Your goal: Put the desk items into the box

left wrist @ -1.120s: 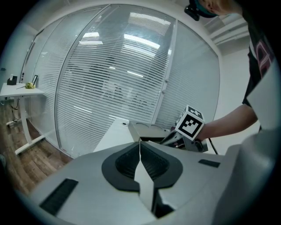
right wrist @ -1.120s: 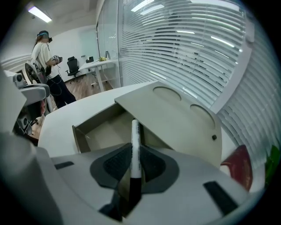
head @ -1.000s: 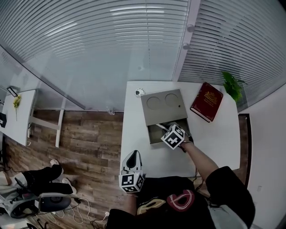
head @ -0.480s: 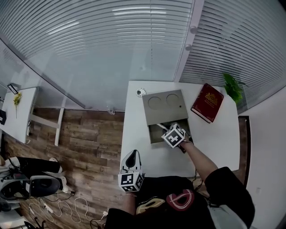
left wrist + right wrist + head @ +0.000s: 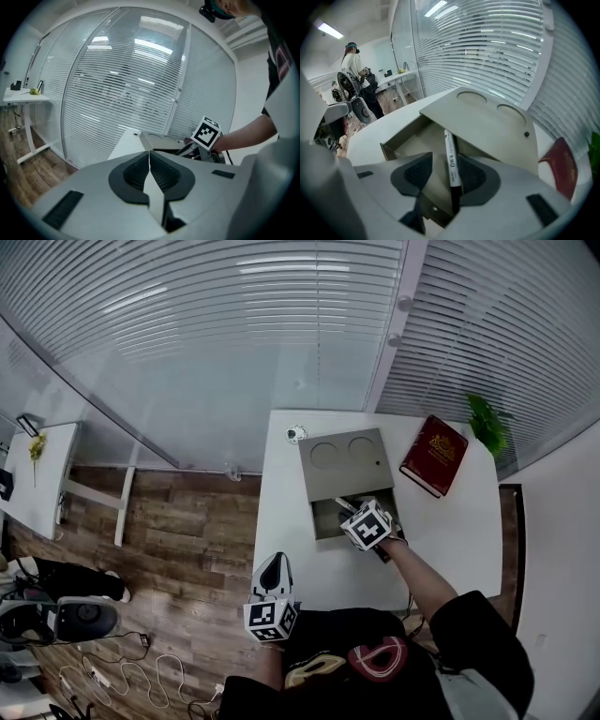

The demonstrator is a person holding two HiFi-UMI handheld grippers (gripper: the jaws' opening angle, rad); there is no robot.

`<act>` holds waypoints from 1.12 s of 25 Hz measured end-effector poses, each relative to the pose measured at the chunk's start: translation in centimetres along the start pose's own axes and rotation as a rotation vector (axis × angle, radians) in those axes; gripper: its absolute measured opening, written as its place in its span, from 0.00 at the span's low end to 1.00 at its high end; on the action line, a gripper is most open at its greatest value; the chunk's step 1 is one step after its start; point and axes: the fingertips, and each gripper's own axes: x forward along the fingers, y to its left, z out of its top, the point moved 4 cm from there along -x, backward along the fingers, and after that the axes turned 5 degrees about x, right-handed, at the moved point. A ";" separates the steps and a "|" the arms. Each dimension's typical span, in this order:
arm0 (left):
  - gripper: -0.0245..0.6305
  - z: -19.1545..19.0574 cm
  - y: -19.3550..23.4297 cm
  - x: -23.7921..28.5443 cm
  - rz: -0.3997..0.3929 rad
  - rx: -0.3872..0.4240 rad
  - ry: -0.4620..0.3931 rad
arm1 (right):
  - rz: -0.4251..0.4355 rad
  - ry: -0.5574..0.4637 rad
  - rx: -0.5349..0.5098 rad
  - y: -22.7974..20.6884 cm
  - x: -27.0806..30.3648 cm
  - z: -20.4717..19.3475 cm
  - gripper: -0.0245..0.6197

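Ribbed black pads of the right gripper (image 5: 440,180) have just been spread. The slim white marker pen (image 5: 450,161) is left loose between them, above the flat grey box (image 5: 487,129). The left gripper (image 5: 150,174) is held pressed together, empty.

Right of the jaws of the right gripper (image 5: 443,174) and a little beyond them, a dark red hardback book (image 5: 558,165) lies flat on the white desk top (image 5: 370,136). A green leafy plant (image 5: 595,143) shows further right, at the edge of sight. Far off to the left of those jaws, a person (image 5: 351,56) stands by a grey office chair (image 5: 358,105). Ahead of the jaws of the left gripper (image 5: 150,171) stands a glass wall with white slatted blinds (image 5: 126,89). Well to their left, a small white side desk (image 5: 23,97) stands on a brown wood-plank floor (image 5: 11,136).
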 end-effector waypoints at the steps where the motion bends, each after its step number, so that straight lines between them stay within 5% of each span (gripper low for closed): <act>1: 0.07 0.1 0.0 0.0 -0.002 0.002 -0.004 | 0.003 -0.012 0.008 0.1 -0.2 0.0 0.31; 12: 0.07 1.7 -2.1 0.7 -0.074 0.019 -0.044 | 0.027 -0.206 0.173 0.1 -5.2 0.2 0.35; 28: 0.07 2.9 -7.8 1.8 -0.218 0.061 -0.077 | -0.032 -0.422 0.342 0.6 -12.6 -5.2 0.35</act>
